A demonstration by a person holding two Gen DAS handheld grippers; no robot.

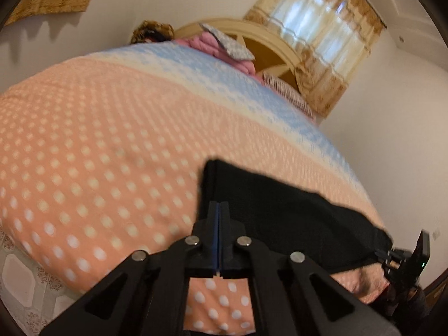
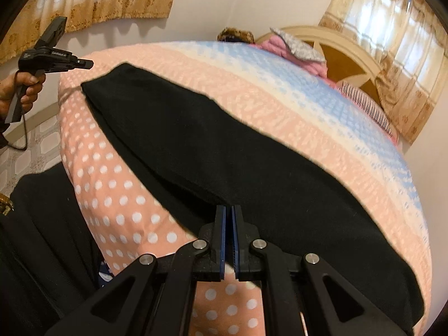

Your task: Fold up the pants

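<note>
Through the left wrist camera I see my left gripper (image 1: pixel 219 210) with its two fingers pressed flat together and nothing between them, its tips just in front of the near-left corner of the black pants (image 1: pixel 280 210). The pants lie in a long band on the bedspread (image 1: pixel 84 140), running off to the right, where the other gripper shows at the edge of the picture. I judge I am holding this tool clear of the cloth because that end is already set down and squared, though the picture is smeared enough that I cannot rule out the tips brushing the fabric. Through the right wrist camera the pants stretch from the far left down to the near right across the pink dotted cover, lying doubled, with a second layer's edge showing along the near side. My right gripper (image 2: pixel 229 215) has its jaws nearly together, with only a thin slit between the blue pads, at the near edge of the pants about halfway along; whether it pinches that edge or merely rests on it I cannot tell. Held there, it would pin the middle so the next fold has a crease line. The left gripper appears at far left in a hand (image 2: pixel 23 89), off the bed's corner and apart from the cloth.
</note>
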